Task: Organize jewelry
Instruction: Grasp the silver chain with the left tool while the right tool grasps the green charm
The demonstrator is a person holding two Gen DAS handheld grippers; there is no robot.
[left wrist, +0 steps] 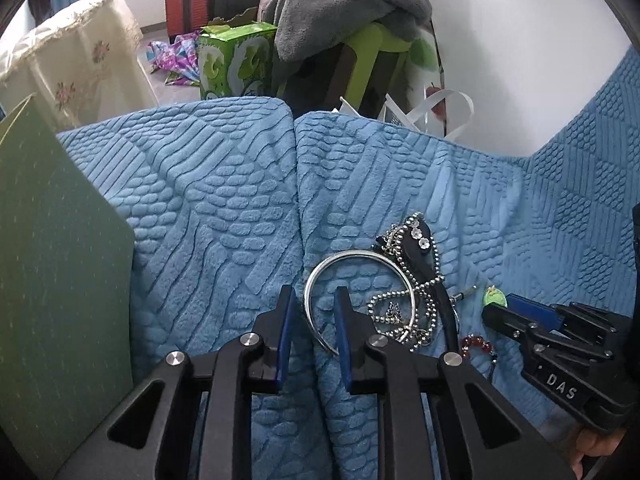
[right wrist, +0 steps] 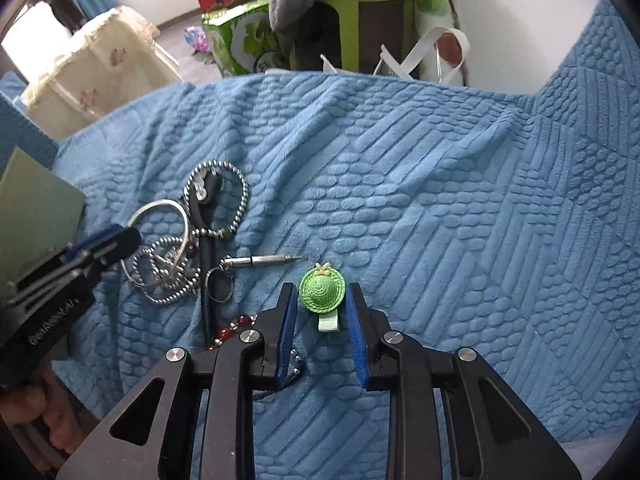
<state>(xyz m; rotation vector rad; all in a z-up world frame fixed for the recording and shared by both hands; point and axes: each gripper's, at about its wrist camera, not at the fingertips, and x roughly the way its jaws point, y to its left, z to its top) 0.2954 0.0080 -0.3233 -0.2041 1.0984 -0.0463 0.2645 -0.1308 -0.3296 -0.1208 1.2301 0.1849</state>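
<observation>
A pile of jewelry lies on a blue textured blanket [left wrist: 208, 200]. A silver bangle [left wrist: 352, 258] lies at the pile's left side; my left gripper [left wrist: 314, 296] is open with the bangle's left rim between its fingers. Beaded silver chains [left wrist: 424, 292] and a black hair clip with flowers [left wrist: 420, 240] lie to the right. My right gripper [right wrist: 322, 292] is open around a green hat-shaped hair clip [right wrist: 322, 290]. The bangle [right wrist: 160, 208], a small metal screwdriver with key ring [right wrist: 260, 261] and red beads [right wrist: 236, 326] show in the right wrist view.
A green board [left wrist: 60, 260] stands at the left on the blanket. Behind the blanket's far edge are a green carton [left wrist: 236, 60], a green stool under a grey towel [left wrist: 348, 4], a white bag [left wrist: 432, 108] and a cloth-covered table [left wrist: 80, 64].
</observation>
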